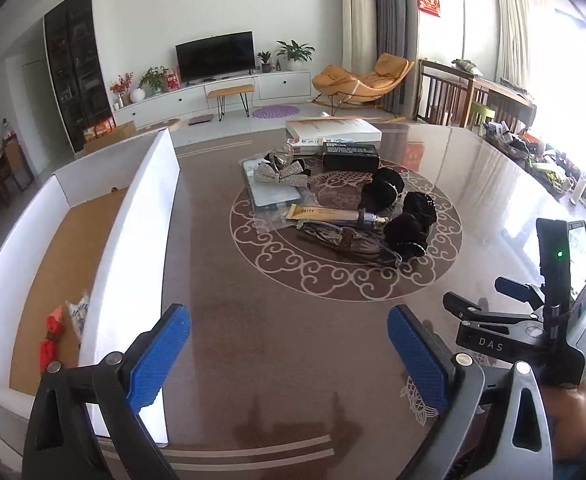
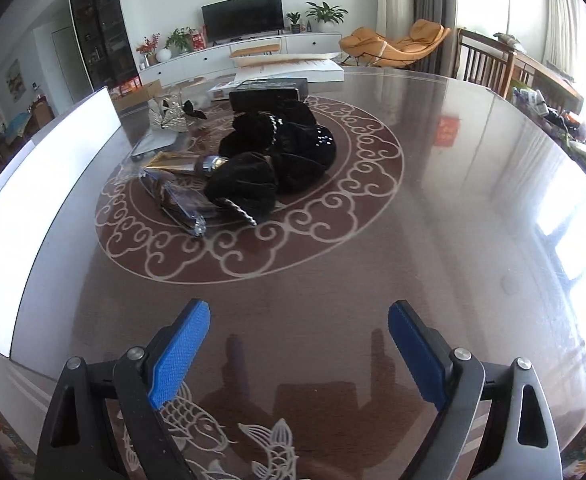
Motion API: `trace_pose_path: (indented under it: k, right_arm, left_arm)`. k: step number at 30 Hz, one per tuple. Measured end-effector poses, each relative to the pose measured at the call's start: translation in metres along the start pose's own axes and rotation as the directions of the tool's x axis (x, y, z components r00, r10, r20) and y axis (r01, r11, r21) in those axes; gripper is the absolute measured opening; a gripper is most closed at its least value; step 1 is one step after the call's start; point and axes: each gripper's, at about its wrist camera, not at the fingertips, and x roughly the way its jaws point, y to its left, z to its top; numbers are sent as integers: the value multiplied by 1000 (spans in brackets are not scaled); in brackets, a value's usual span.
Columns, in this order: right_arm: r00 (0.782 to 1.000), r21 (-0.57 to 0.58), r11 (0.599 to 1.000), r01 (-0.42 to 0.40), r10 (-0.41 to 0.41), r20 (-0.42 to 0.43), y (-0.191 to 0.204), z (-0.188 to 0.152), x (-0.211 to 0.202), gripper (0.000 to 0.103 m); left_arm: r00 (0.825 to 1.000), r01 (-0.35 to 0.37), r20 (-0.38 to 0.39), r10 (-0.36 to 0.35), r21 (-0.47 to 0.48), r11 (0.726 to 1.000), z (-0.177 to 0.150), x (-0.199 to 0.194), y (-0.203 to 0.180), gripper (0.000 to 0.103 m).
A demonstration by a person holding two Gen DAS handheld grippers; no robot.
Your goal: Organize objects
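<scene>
A pile of small items lies at the middle of the brown round table (image 1: 293, 320): black scrunchies (image 1: 411, 216) (image 2: 289, 156), a silver bow (image 1: 279, 174), a gold tube (image 1: 325, 214), packaged glasses (image 1: 349, 242) (image 2: 181, 200) and a black box (image 1: 351, 156) (image 2: 269, 94). A white open box (image 1: 149, 216) with a cardboard floor stands at the left; a red item (image 1: 51, 340) lies in it. My left gripper (image 1: 289, 356) is open and empty, near the table's front edge beside the box wall. My right gripper (image 2: 299, 354) is open and empty, well short of the pile.
A white flat box (image 1: 333, 128) lies at the table's far side. The right gripper's body (image 1: 533, 320) shows at the right of the left wrist view. The white box wall (image 2: 45, 200) runs along the left. Beyond are a TV cabinet, an orange rocking chair and wooden chairs.
</scene>
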Motion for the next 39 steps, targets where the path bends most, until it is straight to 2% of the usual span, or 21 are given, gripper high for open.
trace_pose_path:
  k: [2,4,7,12,16,22,27,39]
  right_arm:
    - [999,45,999,-26,26,20,-11,4,-4,91]
    - [999,42,999,-14,12,53,-12,8,-7,91]
    - [999,26,1000,1,-2,38,-4,7,-1,91]
    - [999,13,999,38,-39,35,3,1,0,91]
    - [998,27,998,62,-63,31,0,-3,1,91]
    - [998,48,997,59,-58,-16,-5,-5,11,91]
    - [999,51,998,45,-44,-17,-6,-6,11,92]
    - [997,-7,998,64,-65,-41,5,-6,16,101]
  left_arm:
    - [1000,-15,-12,15,21,1000,-2,4,-11,100]
    - [999,-27,-20,28,32,999,-3,9,-15,100]
    - [998,-29,-48,30,32,999,-5,26,-15,100]
    - [987,-13,-158,6,-45,999,-18,78,1,100]
    - [982,0,-188,-19,-101,995,-21,102,13,100]
    - [980,-9,-197,-7,-78,997,-10,122,12,100]
    - [981,-4,-196,-9,-63,998,-6,134,6,102]
    - [987,-17,-164,3,-87,996,-3,138,8,103]
